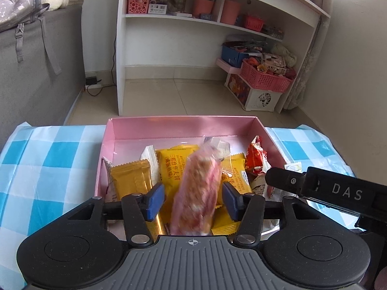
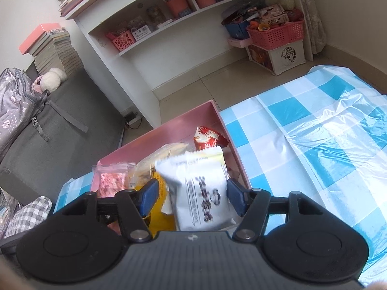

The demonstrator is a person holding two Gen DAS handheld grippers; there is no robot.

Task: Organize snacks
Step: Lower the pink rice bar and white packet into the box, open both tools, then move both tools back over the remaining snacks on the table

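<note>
Nearest the left wrist lens, the left claw (image 1: 193, 199) is spread wide, its blue pads (image 1: 154, 200) clear of the pink snack bar (image 1: 197, 195) that blurs between them; released, gripping nothing. That bar is a clear-wrapped, pink-and-tan slab whose long axis runs from 6 to 12 o'clock, twisted wrapper end pointing toward 12. It sits over the pink box (image 1: 183, 126) on the blue-checked desk (image 1: 48, 159), above yellow wafer packets (image 1: 170, 169) and a gold packet (image 1: 130, 177), with a red packet (image 1: 256, 157) at 2 o'clock. From the right wrist view, the right claw (image 2: 191, 197) is likewise wide open, with a white pastry packet (image 2: 200, 193) lying between the pads; the right pad looks just beside it, though contact cannot be told. Its black lettering runs lengthwise, long axis 6 to 12 o'clock, serrated end toward 12. Inside the same box a red packet (image 2: 208, 139) lies at 12 o'clock and a pink-filled packet (image 2: 112, 178) at 9 o'clock.
</note>
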